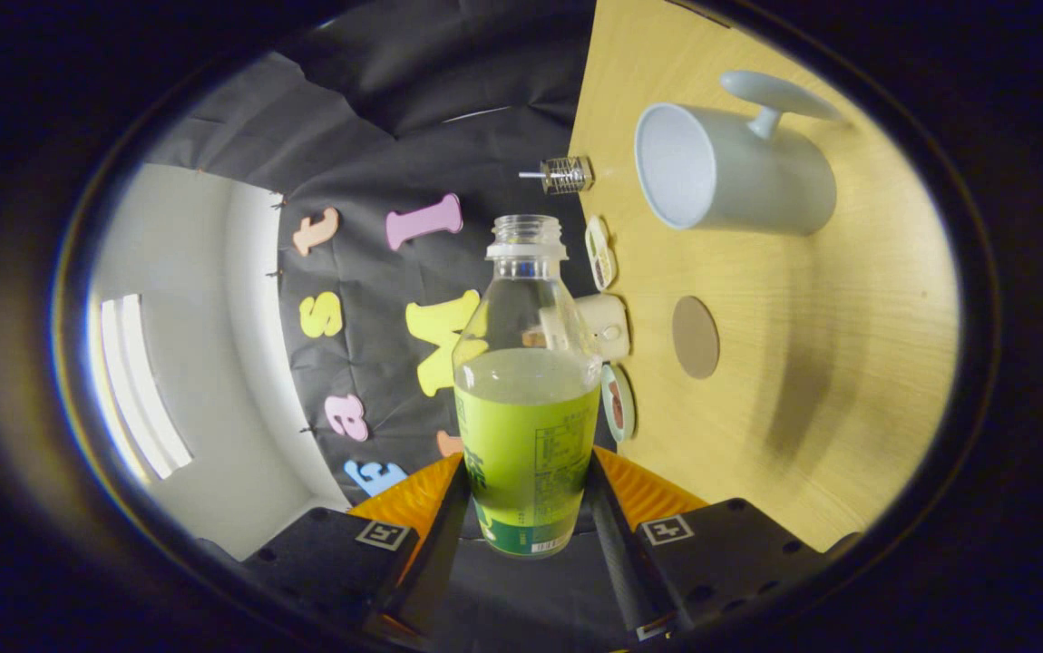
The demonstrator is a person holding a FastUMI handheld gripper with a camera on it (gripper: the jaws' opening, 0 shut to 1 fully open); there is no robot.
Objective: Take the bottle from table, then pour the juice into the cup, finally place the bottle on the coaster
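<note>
claw (527,508) grips bottle (527,426) by its lower body, uncapped | rolled sideways toward cup (721,168) to pour | coaster (696,336) waits on worktop (812,381)

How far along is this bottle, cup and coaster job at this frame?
Done: the bottle is off the table, clamped between both fingers of the gripper, its cap off. In hand: the view is rolled sideways, so the bottle looks tipped for pouring, yet it is partly full of juice and the cup looks empty. Left: pouring the juice, then standing the bottle on the round coaster, which is bare.
</note>
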